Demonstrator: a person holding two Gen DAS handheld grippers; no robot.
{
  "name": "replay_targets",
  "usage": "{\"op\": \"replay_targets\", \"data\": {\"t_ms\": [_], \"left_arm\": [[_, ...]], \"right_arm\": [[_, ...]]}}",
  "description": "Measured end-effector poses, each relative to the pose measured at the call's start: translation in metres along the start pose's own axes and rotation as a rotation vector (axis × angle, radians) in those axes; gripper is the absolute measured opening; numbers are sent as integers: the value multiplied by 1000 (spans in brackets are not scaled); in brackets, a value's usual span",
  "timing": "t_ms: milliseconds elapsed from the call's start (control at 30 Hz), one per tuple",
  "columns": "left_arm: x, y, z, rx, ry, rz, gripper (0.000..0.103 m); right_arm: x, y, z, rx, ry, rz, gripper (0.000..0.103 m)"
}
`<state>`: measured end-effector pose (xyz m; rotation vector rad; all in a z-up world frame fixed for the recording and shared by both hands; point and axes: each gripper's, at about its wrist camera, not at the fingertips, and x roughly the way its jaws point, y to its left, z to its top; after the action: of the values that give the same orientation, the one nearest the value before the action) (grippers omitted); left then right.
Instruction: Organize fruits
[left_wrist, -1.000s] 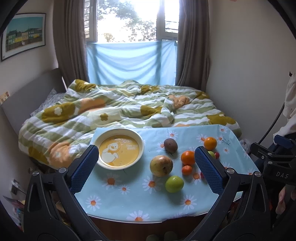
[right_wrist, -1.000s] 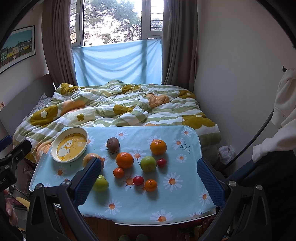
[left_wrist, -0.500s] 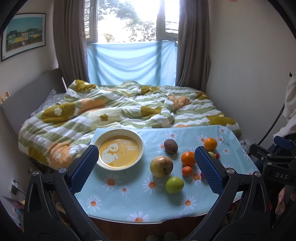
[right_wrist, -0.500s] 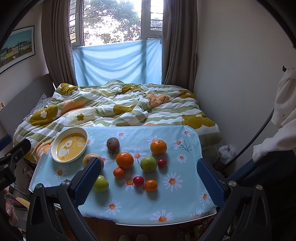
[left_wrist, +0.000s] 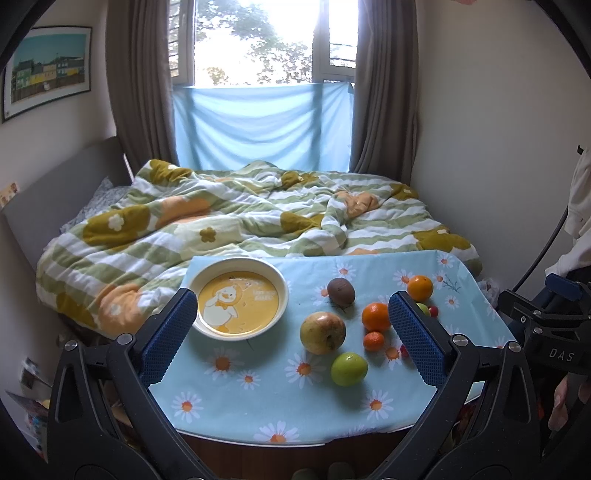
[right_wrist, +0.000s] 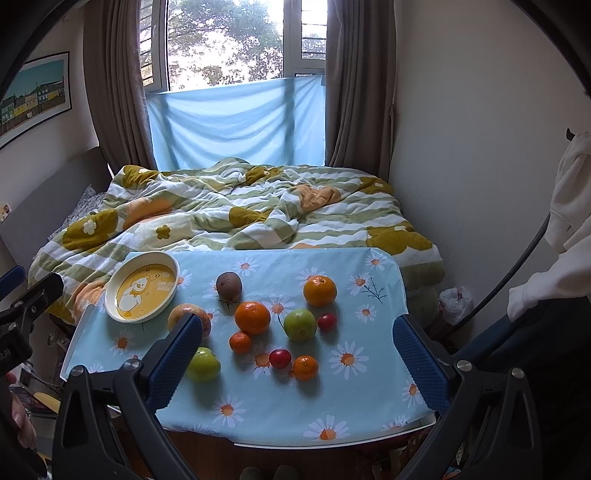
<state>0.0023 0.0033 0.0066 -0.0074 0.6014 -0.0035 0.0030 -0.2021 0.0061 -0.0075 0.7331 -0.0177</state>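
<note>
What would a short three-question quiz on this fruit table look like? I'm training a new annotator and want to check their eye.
1. True or false: the yellow duck plate already holds fruit.
2. Multiple choice: which fruit lies nearest the plate in the right wrist view? A) the brown fruit B) the yellow-red apple C) the far orange
3. Fill in: both the left gripper and the right gripper have their jaws ____ and hold nothing.

Key: 1 false, the plate is bare. 2 B. 3 open.
</note>
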Motion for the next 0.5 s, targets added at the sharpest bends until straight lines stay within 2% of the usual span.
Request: {"op": "replay_targets", "data": {"t_ms": [267, 500], "left_arm": [[10, 4, 1, -3, 34, -35, 103], [31, -1, -16, -17, 105, -77, 103]], "right_arm": [[-1, 7, -4, -2, -8, -4, 103], [6, -11, -18, 8, 26, 6, 103]]}}
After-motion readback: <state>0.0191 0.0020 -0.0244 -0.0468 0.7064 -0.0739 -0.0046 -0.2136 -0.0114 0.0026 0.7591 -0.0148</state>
